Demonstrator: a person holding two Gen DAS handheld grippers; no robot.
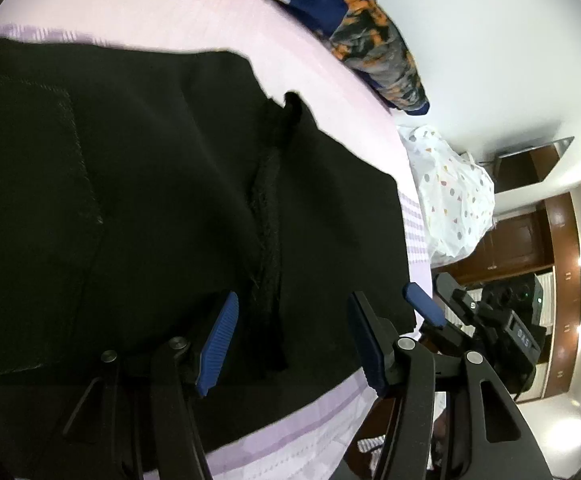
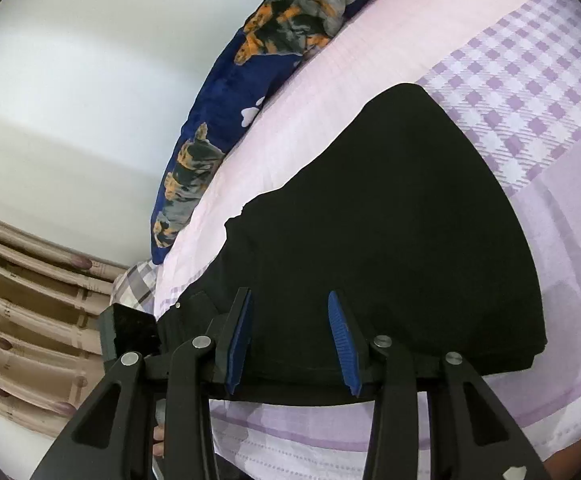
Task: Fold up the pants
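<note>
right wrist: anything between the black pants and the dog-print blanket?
Only bare pink bed sheet separates the black pants from the dog-print blanket; the right wrist view shows it best.

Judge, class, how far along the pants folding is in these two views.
Done: the black pants lie flat on the bed sheet, seemingly folded already. In hand: nothing; the left gripper and right gripper hover open over the near edge. Left: probably another fold.

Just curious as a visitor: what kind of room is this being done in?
Most likely a bedroom: the black pants lie on a bed with a pink and purple checked cover, a dog-print pillow lies along the wall, and curtains hang nearby.
</note>
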